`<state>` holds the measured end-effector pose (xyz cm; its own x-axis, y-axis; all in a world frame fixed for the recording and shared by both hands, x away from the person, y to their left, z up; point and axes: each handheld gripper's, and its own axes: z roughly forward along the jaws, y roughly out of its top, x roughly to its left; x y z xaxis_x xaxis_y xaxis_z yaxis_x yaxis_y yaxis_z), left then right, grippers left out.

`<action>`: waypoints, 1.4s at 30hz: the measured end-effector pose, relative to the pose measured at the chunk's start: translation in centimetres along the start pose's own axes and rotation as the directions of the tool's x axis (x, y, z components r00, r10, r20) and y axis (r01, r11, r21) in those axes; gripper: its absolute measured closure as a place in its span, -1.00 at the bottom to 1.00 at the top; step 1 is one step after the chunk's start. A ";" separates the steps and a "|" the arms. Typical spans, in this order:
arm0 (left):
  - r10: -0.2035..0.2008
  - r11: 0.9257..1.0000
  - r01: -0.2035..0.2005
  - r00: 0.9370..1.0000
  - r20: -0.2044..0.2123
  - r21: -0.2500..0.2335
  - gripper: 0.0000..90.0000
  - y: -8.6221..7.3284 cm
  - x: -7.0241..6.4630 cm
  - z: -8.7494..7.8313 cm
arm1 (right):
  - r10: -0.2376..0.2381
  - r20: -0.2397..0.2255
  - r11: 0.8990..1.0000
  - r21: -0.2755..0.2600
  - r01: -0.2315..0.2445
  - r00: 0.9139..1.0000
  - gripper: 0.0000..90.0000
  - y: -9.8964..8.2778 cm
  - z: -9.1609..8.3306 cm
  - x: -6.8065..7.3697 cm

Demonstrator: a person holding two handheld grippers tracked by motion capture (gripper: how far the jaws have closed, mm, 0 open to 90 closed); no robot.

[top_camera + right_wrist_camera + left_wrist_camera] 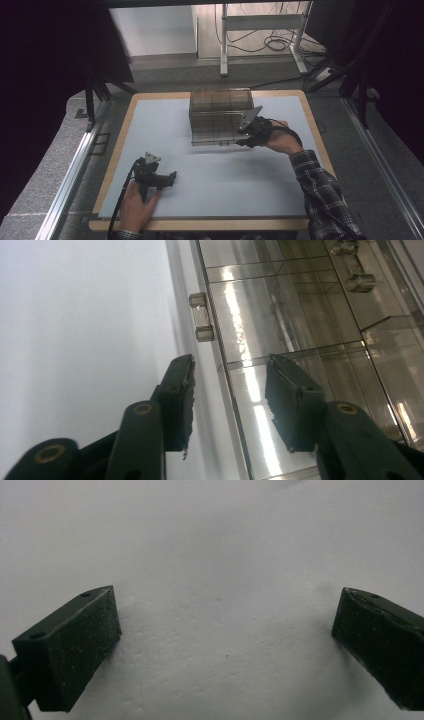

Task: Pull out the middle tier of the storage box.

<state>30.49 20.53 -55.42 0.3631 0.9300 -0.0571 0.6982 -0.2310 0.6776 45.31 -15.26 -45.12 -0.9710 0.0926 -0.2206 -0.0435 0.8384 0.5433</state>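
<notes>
A clear smoky plastic box (220, 117) with inner dividers stands at the back middle of the pale mat (225, 175). My right gripper (245, 139) is at its front right corner. In the right gripper view its jaws (230, 375) are apart and straddle the box's thin lid edge (235, 410), and neither pad presses on it. A small clear latch (201, 317) sits on that edge just ahead of the jaws. My left gripper (171, 176) rests low over the mat at the front left. It stands wide open (225, 625) with bare mat between its jaws.
The mat covers a wooden table top (125, 125). Aluminium rails (70, 170) run along both sides of the table. A white desk frame (260, 30) with loose cables stands on the floor behind. A second latch (361, 282) shows farther along the box.
</notes>
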 end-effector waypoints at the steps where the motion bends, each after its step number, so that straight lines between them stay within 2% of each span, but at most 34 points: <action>1: 0.000 1.000 0.000 1.000 0.000 0.000 -1.00 0.0 0.0 0.0 | 0.000 0.000 1.000 0.000 0.000 1.000 0.19 0.0 0.0 0.0; 6: 0.000 1.000 0.000 1.000 0.000 0.000 -1.00 0.0 0.0 0.0 | 0.057 0.028 0.998 -0.010 -0.057 0.998 0.05 -0.2 -0.5 0.5; 17: 0.000 1.000 0.000 1.000 0.000 0.000 -1.00 0.0 0.0 0.0 | 0.125 0.058 0.992 -0.027 -0.123 0.991 -0.17 -1.2 -0.9 1.6; 22: 0.000 1.000 0.000 1.000 0.000 0.000 -1.00 0.0 0.0 0.0 | 0.168 0.086 0.986 -0.034 -0.166 0.982 -0.31 -1.6 -0.9 2.5; 25: 0.000 1.000 0.000 1.000 0.000 0.000 -1.00 0.0 0.0 0.0 | 0.174 0.088 0.984 -0.037 -0.172 0.981 -0.34 -1.8 -0.9 2.8; 26: 0.000 1.000 0.000 1.000 0.000 0.000 -1.00 0.0 0.0 0.0 | 0.187 0.103 0.982 -0.034 -0.184 0.977 -0.39 -1.9 -0.9 3.0; 31: 0.000 1.000 0.000 1.000 0.000 0.000 -1.00 0.0 0.0 0.0 | 0.209 0.122 0.978 -0.038 -0.206 0.970 -0.44 -2.3 -0.9 3.5; 34: -0.001 1.000 0.001 1.000 0.000 0.000 -1.00 0.0 0.0 0.0 | 0.234 0.136 0.972 -0.053 -0.229 0.963 -0.51 -2.7 -1.2 3.9; 35: -0.001 1.000 0.001 1.000 0.000 0.000 -1.00 0.0 0.0 0.0 | 0.234 0.136 0.972 -0.053 -0.229 0.963 -0.51 -2.7 -1.2 3.9; 38: 0.000 1.000 0.000 1.000 0.000 0.001 -1.00 0.0 0.0 0.0 | 0.252 0.156 0.968 -0.053 -0.247 0.955 -0.56 -3.1 -1.5 4.3; 42: 0.000 1.000 0.000 1.000 0.000 0.000 -1.00 0.0 0.0 0.0 | 0.254 0.168 0.967 -0.060 -0.248 0.952 -0.60 -3.5 -1.7 4.7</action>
<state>30.49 20.53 -55.41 0.3628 0.9301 -0.0572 0.6986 -0.2308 0.6773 40.53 -18.62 -46.68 -0.8963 0.3917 -0.2082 0.1843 0.7558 0.6283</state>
